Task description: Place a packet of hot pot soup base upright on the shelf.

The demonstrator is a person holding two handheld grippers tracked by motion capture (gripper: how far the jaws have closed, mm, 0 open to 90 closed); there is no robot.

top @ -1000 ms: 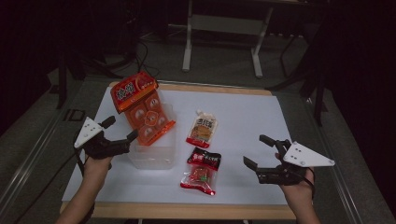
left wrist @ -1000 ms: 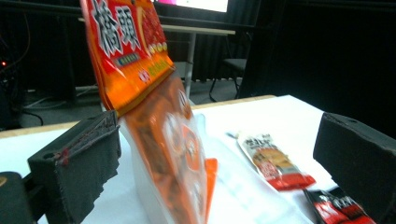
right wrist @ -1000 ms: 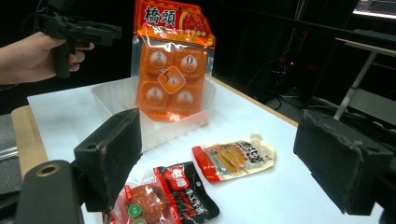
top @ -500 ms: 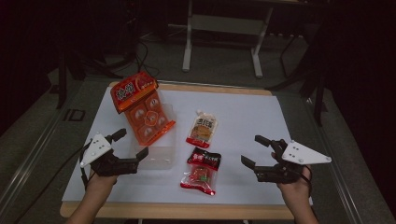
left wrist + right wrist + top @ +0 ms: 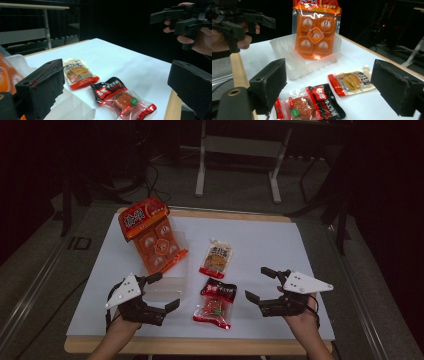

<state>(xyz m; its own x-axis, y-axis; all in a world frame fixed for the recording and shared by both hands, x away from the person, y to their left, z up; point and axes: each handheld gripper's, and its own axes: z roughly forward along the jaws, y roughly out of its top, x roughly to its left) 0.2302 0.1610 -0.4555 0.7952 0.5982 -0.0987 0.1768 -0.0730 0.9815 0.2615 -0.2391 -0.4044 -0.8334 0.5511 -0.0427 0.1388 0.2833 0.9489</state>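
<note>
Withdrawal of the left gripper [image 5: 159, 292] from the clear tray [image 5: 170, 287] is seen; the orange packet [image 5: 152, 237] is left leaning inside. Both grippers, including the right gripper [image 5: 260, 284], are held wide and empty, so placement is judged done.

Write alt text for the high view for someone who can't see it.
Two hand-held grippers, left and right, hover open beside a red-and-black snack packet on a white table. Behind: a clear tray holding an orange pack, and a beige pouch.
</note>
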